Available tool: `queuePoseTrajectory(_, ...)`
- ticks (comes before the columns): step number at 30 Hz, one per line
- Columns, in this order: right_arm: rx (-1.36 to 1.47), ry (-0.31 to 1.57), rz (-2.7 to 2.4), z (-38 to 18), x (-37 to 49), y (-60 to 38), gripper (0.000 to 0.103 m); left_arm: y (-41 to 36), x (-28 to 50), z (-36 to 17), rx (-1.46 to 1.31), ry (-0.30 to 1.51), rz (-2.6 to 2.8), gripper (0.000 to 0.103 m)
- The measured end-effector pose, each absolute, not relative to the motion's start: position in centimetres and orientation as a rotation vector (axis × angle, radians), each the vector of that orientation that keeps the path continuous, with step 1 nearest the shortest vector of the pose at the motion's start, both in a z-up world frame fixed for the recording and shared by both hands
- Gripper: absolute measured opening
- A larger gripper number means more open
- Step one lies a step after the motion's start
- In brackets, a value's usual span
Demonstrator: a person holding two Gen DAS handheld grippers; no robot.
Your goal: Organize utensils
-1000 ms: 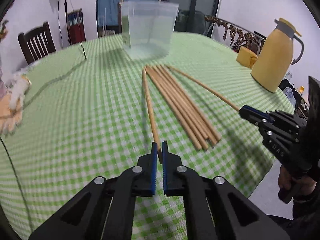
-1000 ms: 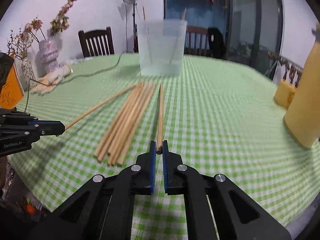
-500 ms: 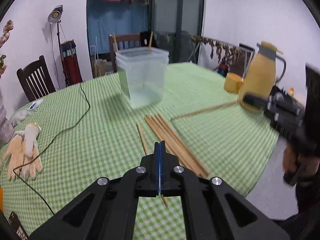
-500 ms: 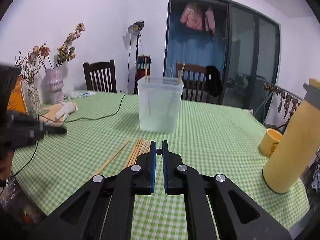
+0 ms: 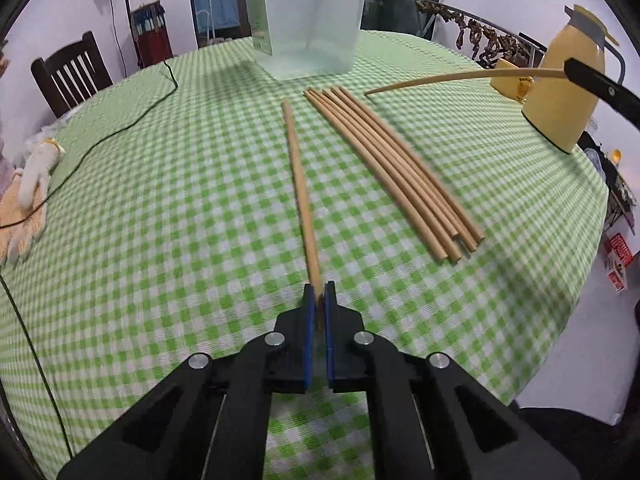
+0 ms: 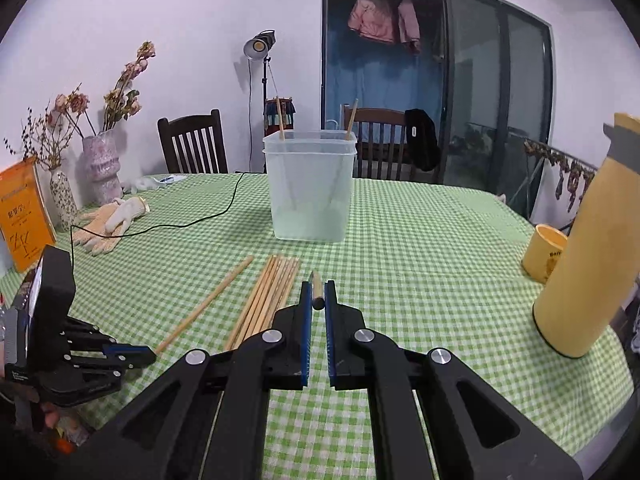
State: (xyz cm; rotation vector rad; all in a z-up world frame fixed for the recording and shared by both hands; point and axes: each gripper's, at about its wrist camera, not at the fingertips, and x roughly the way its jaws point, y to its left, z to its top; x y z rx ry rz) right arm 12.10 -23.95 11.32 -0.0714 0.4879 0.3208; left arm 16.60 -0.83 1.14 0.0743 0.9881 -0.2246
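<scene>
On the green checked tablecloth a single wooden chopstick (image 5: 300, 184) lies pointing toward the clear plastic container (image 5: 306, 20). My left gripper (image 5: 319, 300) is shut on its near end, low over the cloth. Several more chopsticks (image 5: 392, 172) lie bundled just to its right. My right gripper (image 6: 316, 296) is shut on another chopstick (image 6: 317, 290), which it holds in the air and which I see almost end-on. In the left wrist view that chopstick (image 5: 460, 79) hangs above the table at the upper right. Two chopsticks stand in the container (image 6: 310, 188).
A yellow thermos jug (image 6: 580, 264) and a yellow cup (image 6: 546, 254) stand at the table's right edge. Work gloves (image 6: 108, 220), a black cable (image 6: 192, 222), vases (image 6: 100, 172) and an orange book (image 6: 24, 216) are on the left. Chairs (image 6: 192, 144) stand behind the table.
My left gripper closed on the single chopstick's end, rose, then came back down. My right gripper lifted its chopstick off the cloth and now holds it higher.
</scene>
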Motion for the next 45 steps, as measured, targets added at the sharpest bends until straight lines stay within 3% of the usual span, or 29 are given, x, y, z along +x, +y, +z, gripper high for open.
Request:
queuePoseTrajectory(7, -0.052, 0.482, 0.331, 11.5, 12.0, -24.5, 0.006, -1.0, 16.5, 3.1, 0.092, 0.938, -0.235, 0.001)
queuePoseTrajectory(15, -0.019, 0.428, 0.348, 13.6, 11.9, -25.0, 0.006, 1.8, 16.0, 10.5, 0.102, 0.756, -0.199, 0.001)
queuePoseTrajectory(31, -0.101, 0.417, 0.414, 17.9, 15.7, -24.2, 0.006, 3.9, 19.6, 20.6, 0.102, 0.604, -0.285, 0.000)
queuePoseTrajectory(45, -0.115, 0.420, 0.444, 19.4, 20.2, -23.6, 0.006, 3.5, 25.9, 23.0, 0.116, 0.571, -0.351, 0.000)
